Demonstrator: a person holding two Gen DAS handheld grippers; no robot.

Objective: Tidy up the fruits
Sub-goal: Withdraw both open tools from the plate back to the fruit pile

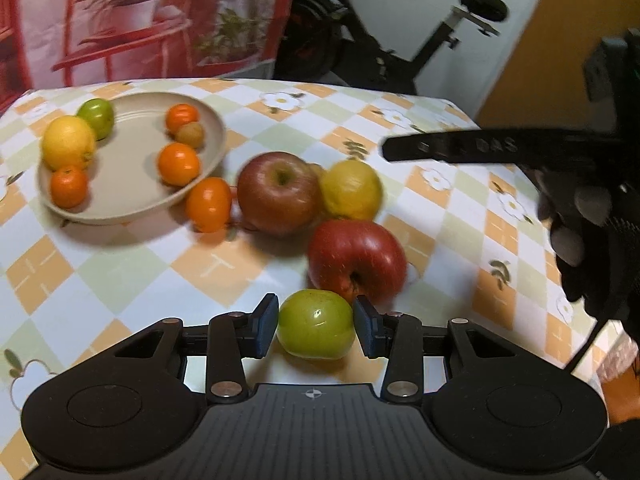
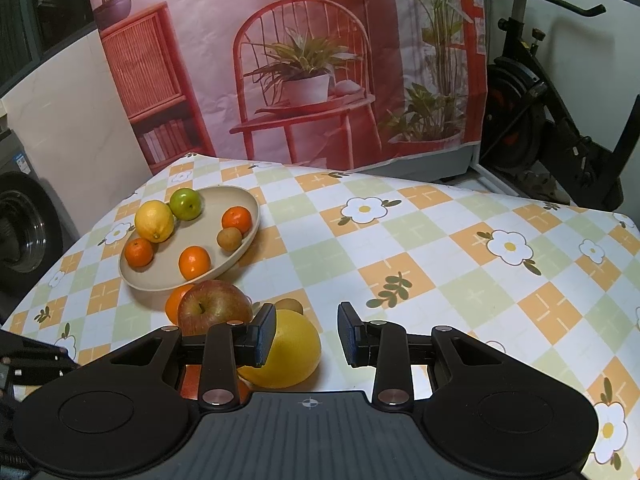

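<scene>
My left claw (image 1: 316,326) has the green fruit (image 1: 316,324) between its pads, both pads touching its sides, so it's pinching that fruit low over the counter (image 1: 120,264). Just past it sits a red apple (image 1: 357,260), stem end facing me, almost touching the green fruit. Beyond that a second apple (image 1: 279,192), with a yellow citrus (image 1: 351,190) on its right, the two touching. A small orange (image 1: 209,204) sits left of that apple, against the rim of the beige plate (image 1: 120,208).

On the plate: a lemon (image 1: 69,142), a green fruit at the back (image 1: 97,117), three small oranges and a brownish little fruit (image 1: 190,135). The other rig's black finger (image 1: 460,146) reaches in from the right, with a gloved hand (image 1: 580,232) behind it.

My right claw (image 2: 307,334) is empty, jaws apart at a narrow gap, nothing between the pads. Its left finger (image 2: 262,334) overlaps the big yellow citrus (image 2: 286,350) in view; contact I can't tell. An apple (image 2: 214,304) sits left of that, the plate (image 2: 160,280) farther back. Checked floral cloth covers the counter.
</scene>
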